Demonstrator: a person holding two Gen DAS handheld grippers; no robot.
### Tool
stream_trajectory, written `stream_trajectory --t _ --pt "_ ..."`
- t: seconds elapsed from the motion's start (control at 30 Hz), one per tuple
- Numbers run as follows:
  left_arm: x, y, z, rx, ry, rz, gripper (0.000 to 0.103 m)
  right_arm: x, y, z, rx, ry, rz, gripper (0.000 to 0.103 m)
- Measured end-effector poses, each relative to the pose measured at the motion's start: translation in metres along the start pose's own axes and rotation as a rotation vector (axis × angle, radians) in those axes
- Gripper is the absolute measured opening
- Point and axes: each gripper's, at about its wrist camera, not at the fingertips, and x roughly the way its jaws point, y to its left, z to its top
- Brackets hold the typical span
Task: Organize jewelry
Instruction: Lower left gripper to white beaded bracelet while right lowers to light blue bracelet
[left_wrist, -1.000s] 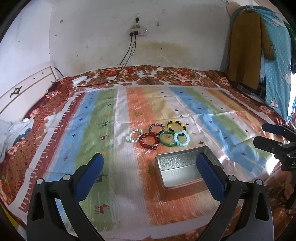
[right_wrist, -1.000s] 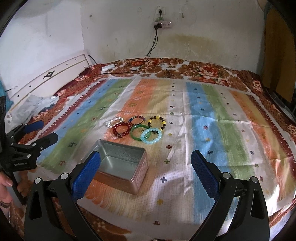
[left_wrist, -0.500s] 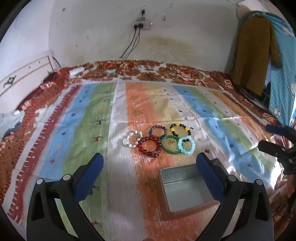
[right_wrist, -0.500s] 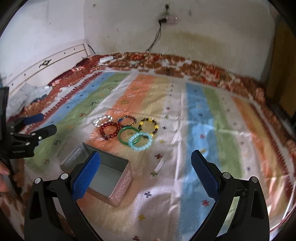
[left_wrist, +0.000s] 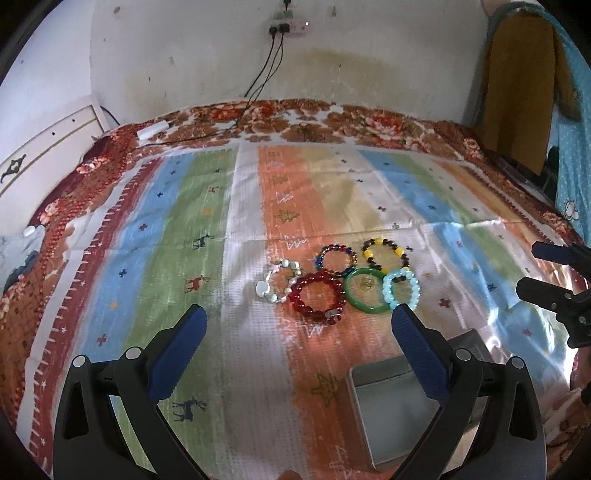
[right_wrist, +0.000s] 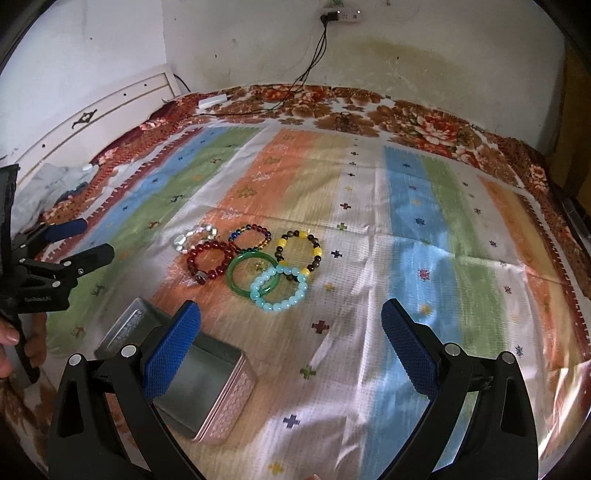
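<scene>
tin box: open, looks totally bare inside
bracelets: six clustered on the striped cloth, just beyond the tin
left gripper: spread wide, holding zip
right gripper: same, wide apart

A bed with a floral cover carried a striped cloth spread flat over most of it. On the cloth lay six bracelets in a touching cluster: pearl, red, multicolour, yellow-and-brown, green bangle and pale blue, the blue one overlapping the bangle. An open metal tin sat near them on the cloth. Black cables and a white adapter lay on the floral cover by the wall.
</scene>
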Motion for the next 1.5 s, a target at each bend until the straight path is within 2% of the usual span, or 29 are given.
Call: stream_trajectory --t 0.17,0.43,0.6,0.7,0.9,1.17,1.4,1.5 --pt "0.012 0.008 0.006 0.000 0.021 -0.009 0.098 0.020 -0.012 0.004 0.029 0.036 0.007 0.099" --pt "0.048 0.024 0.023 -0.018 0.077 0.020 0.098 0.046 -0.024 0.009 0.087 0.084 0.020 0.099" --pt "0.068 0.034 0.030 -0.039 0.116 0.009 0.098 0.064 -0.030 0.013 0.076 0.102 -0.021 0.099" --pt "0.079 0.036 0.033 -0.040 0.138 0.005 0.098 0.070 -0.035 0.015 0.093 0.114 -0.015 0.099" --pt "0.100 0.043 0.036 -0.054 0.185 0.038 0.097 0.083 -0.039 0.019 0.098 0.137 -0.025 0.099" --pt "0.127 0.048 0.041 -0.070 0.243 0.042 0.097 0.107 -0.035 0.023 0.046 0.203 -0.031 0.099" --pt "0.149 0.051 0.044 -0.108 0.301 0.016 0.097 0.130 -0.036 0.020 0.026 0.255 -0.038 0.099" --pt "0.156 0.049 0.043 -0.098 0.329 0.027 0.090 0.138 -0.035 0.020 0.019 0.270 -0.025 0.099"
